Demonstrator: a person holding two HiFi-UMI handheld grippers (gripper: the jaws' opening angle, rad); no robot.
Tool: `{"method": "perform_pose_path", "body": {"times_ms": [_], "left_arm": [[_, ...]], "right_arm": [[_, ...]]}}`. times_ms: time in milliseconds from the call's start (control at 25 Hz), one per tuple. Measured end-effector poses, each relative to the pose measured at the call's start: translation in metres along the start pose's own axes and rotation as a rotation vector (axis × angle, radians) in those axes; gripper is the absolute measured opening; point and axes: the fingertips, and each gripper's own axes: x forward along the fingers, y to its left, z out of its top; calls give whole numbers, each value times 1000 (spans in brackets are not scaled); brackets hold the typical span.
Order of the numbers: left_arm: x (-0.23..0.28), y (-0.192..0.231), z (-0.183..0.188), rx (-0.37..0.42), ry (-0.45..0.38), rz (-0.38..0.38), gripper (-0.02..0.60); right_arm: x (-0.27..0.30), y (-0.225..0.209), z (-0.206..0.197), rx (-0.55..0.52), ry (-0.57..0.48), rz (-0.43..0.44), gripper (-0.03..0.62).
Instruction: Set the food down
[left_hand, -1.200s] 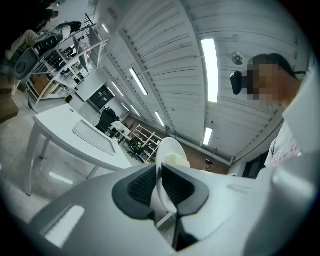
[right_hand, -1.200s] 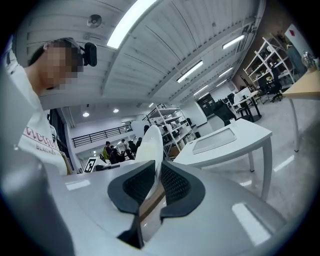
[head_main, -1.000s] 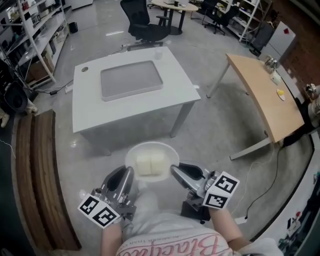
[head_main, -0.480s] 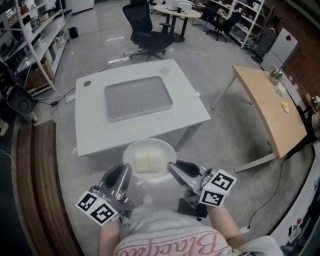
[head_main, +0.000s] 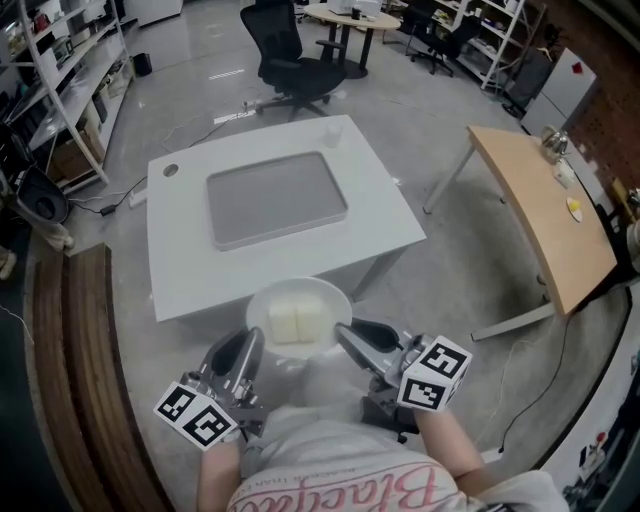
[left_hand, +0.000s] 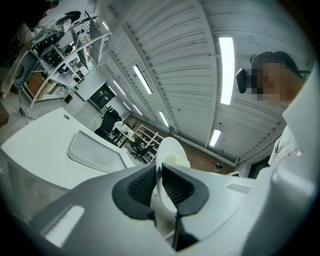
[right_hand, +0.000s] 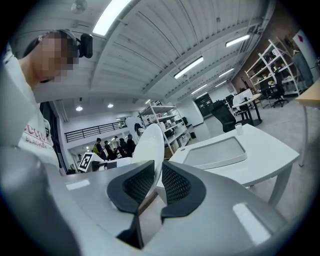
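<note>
While left gripper (head_main: 255, 342) & right gripper (head_main: 346, 336) pinch opposite rims of round white plate (head_main: 263, 303) btwn them, holding two pale food blocks (head_main: 297, 322), right jaws have just been opening slightly; food type unclear.

A white table (head_main: 190, 265) is carrying a grey tray (head_main: 275, 198) centrally. A small cup (head_main: 333, 130) is standing far right.

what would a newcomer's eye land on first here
A round white plate carrying pale yellow blocks of food hangs low centre in the head view, pinched at its rim by the left tongs and the right tongs, whose jaws have just been opening slightly with the rim between them. Just beyond stands a white square table with a grey rectangular tray on top.
</note>
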Motion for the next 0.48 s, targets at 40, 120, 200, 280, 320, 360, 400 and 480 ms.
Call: {"method": "perform_pose_path", "body": {"times_ms": [40,120,200,280,320,360,400,480], "left_arm": [[2,2,-2,-8,4,2,35],[6,7,-5,-17,12,8,35],[12,12,-4,-16,16,17,34],[20,21,1,-6,14,29,34],[24,28,4,-3,13,37,34],[28,35,6,-4,11,47,34],[32,44,8,-12,9,60,35],[40,60,13,-36,1,85,37]], "right_arm": [[1,-3,-1,5,4,-3,51],[3,-9,-2,14,10,-4,51],[9,-17,-1,24,13,2,51],[19,-27,2,34,15,15,51],[26,-32,4,37,19,22,50],[34,-38,6,36,25,27,48],[42,-43,8,31,34,31,48],[59,-53,13,20,49,41,51]]}}
